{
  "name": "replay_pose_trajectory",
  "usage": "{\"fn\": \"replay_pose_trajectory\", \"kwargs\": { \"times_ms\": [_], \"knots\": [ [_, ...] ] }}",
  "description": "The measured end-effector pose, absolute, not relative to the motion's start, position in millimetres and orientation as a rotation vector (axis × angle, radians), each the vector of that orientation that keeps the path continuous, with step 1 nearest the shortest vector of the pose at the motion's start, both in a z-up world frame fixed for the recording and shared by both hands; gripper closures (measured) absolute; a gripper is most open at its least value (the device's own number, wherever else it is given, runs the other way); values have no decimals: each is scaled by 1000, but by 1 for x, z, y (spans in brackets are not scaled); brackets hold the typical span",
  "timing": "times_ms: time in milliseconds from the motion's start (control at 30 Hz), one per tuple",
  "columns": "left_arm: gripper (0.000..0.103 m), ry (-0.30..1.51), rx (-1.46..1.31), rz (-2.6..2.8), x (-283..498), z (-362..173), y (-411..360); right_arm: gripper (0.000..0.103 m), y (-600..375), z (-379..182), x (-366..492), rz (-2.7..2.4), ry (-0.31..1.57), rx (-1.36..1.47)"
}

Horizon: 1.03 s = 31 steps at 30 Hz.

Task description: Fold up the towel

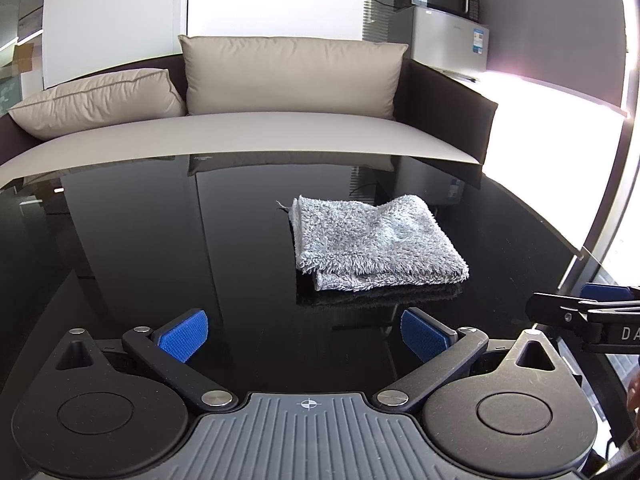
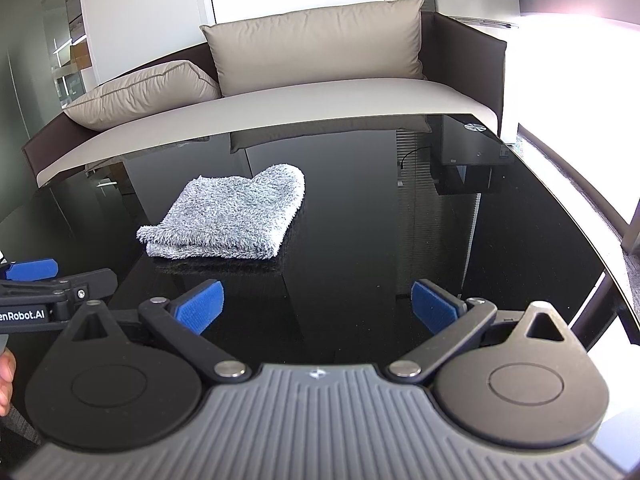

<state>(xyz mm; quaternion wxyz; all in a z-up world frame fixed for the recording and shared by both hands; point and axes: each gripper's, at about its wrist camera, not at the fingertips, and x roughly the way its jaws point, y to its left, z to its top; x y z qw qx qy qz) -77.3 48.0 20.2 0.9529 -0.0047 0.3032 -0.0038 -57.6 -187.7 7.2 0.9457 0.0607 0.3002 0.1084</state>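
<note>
Grey fluffy towel [image 1: 376,242] folded on black glossy table [image 1: 160,240] | ahead-right of left gripper [image 1: 306,334], fingers wide, empty | ahead-left of right gripper [image 2: 316,306], fingers wide, empty

Both wrist views toward shared towel [image 1: 378,242]

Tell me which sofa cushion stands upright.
The larger cushion stands upright against the sofa back; the smaller cushion to its left lies slumped in the corner.
</note>
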Motion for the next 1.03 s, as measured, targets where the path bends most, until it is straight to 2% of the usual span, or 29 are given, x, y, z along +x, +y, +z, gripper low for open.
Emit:
{"fn": "replay_pose_trajectory", "kwargs": {
  "times_ms": [1033],
  "knots": [
    [1,612,-19,-17,-87,21,44,0,-188,9,-66,227,616,122]
  ]
}}
